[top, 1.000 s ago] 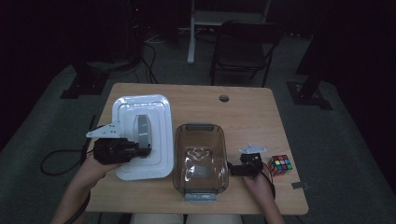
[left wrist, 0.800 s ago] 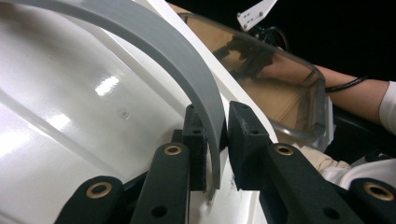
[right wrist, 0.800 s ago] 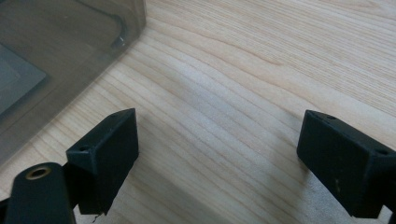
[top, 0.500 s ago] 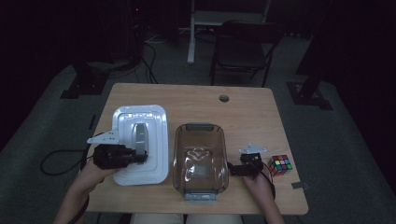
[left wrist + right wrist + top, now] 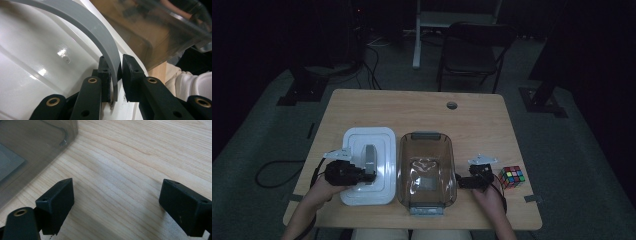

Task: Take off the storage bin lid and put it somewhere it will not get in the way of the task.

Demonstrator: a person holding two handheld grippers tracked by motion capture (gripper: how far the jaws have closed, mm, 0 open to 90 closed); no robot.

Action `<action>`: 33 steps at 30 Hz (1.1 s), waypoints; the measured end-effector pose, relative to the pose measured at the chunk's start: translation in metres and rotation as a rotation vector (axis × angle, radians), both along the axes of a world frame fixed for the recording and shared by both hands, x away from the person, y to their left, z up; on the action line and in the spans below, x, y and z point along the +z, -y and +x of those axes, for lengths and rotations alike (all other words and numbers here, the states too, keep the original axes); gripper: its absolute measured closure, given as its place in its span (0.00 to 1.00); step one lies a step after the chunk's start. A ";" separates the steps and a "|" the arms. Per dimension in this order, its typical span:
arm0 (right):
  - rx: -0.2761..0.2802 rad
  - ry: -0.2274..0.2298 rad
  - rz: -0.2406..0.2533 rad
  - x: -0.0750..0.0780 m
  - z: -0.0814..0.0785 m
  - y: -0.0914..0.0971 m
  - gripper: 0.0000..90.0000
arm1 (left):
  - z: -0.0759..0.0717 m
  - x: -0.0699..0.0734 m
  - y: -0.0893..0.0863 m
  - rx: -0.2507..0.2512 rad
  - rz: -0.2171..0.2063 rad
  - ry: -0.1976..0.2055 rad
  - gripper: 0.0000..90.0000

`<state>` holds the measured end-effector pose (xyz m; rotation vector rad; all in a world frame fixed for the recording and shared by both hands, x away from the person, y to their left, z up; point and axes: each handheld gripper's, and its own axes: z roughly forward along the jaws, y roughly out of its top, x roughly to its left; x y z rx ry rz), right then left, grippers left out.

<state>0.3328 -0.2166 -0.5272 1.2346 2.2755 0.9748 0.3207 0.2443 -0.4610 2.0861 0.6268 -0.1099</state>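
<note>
Left gripper fingers clamp grey handle of white lid; right gripper fingers spread wide over bench.

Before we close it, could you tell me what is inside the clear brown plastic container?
The clear brown plastic container looks empty; through it shows a grey patch, perhaps a label. Glare hides parts of its floor.

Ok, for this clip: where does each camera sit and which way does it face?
High view: above the person's side, looking forward and down on the table; both forearms enter from below.
Left gripper view: rides the left gripper, facing the white lid and its grey handle.
Right gripper view: rides the right gripper, facing bare wood.
All share the clear bin.
</note>
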 end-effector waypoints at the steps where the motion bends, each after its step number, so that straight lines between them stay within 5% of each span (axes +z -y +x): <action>1: 0.000 0.000 0.000 0.000 0.000 0.000 0.14 | 0.001 -0.003 0.002 0.000 0.002 -0.009 0.88; 10: 0.000 0.000 0.000 0.000 0.000 0.000 0.14 | 0.010 -0.024 0.012 -0.005 0.043 -0.050 0.87; 20: 0.000 0.000 0.000 0.000 0.000 0.000 0.14 | 0.020 -0.045 0.014 0.016 0.031 -0.079 0.81; 24: 0.000 0.000 0.000 0.000 0.000 0.000 0.14 | 0.019 -0.055 0.016 0.004 0.044 -0.056 0.76; 28: 0.000 0.000 0.000 0.000 0.000 0.000 0.14 | 0.018 -0.054 0.016 0.029 0.057 -0.004 0.61; 33: 0.000 0.000 0.000 0.000 0.000 0.000 0.14 | 0.017 -0.052 0.012 0.038 0.072 0.009 0.59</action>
